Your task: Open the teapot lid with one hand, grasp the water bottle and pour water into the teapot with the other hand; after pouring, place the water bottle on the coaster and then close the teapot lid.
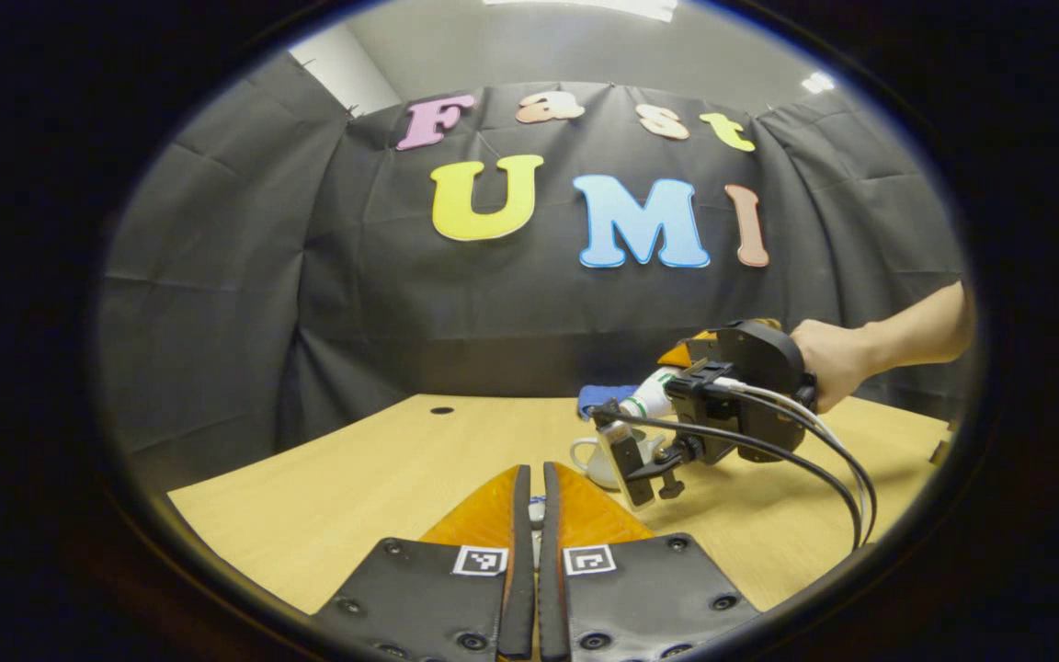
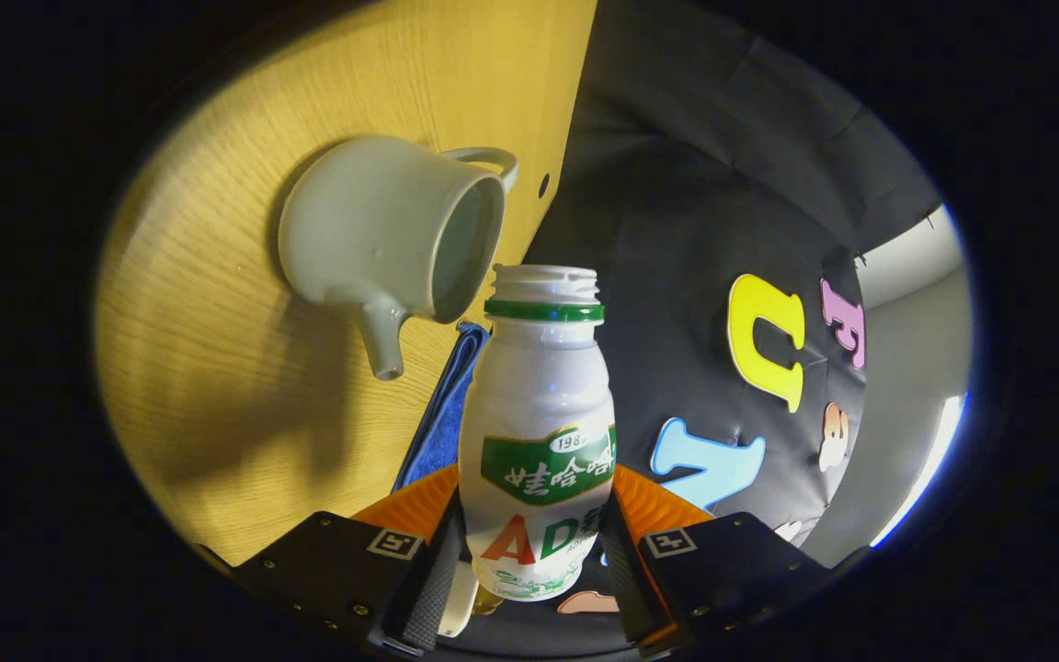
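The white teapot (image 2: 373, 230) stands on the wooden table (image 2: 217, 368) with its top open and no lid on it. My right gripper (image 2: 537, 515) is shut on the white water bottle (image 2: 539, 414), which is uncapped and tipped over, its mouth close to the teapot's opening. In the left gripper view the bottle (image 1: 654, 397) lies nearly level over the teapot (image 1: 598, 460), held by the right gripper (image 1: 667, 386). My left gripper (image 1: 534, 478) is shut, off to the side above the table, with a small pale piece of the lid (image 1: 537, 504) between its fingers. A blue coaster (image 2: 442, 414) lies behind the teapot.
A person's hand (image 1: 833, 359) holds the right gripper, and black cables (image 1: 824, 460) trail from it down over the table. The tabletop (image 1: 355, 478) has a small round hole (image 1: 441, 410) near its back edge. Black cloth closes the booth behind.
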Tool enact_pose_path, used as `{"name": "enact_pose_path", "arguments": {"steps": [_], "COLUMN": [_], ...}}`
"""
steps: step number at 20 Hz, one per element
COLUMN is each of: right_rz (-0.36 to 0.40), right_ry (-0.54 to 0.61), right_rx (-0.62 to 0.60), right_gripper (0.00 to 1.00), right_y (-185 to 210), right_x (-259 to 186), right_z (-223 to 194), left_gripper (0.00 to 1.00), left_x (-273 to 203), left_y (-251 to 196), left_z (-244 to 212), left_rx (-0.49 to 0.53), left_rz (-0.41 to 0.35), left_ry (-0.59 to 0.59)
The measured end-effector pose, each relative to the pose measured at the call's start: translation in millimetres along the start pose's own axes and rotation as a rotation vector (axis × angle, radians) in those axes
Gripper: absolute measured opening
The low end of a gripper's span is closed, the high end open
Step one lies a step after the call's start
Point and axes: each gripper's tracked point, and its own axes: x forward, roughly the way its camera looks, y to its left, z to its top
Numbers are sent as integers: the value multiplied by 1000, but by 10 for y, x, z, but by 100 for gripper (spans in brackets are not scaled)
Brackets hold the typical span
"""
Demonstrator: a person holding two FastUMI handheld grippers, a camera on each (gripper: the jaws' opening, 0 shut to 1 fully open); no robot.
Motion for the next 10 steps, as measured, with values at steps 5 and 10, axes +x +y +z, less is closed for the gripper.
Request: {"name": "enact_pose_path", "arguments": {"steps": [5, 10], "right_rz": [53, 87], "right_ry": [-1, -32], "right_rx": [229, 596], "right_gripper": [72, 72], "right_y": [85, 44], "right_x": [-56, -175], "right_z": [-8, 16], "left_gripper": [12, 8], "left_x": [30, 17], "left_y": [113, 13], "left_z": [0, 2], "left_rx": [27, -44], "left_rz": [39, 42], "left_ry": [-11, 16]}}
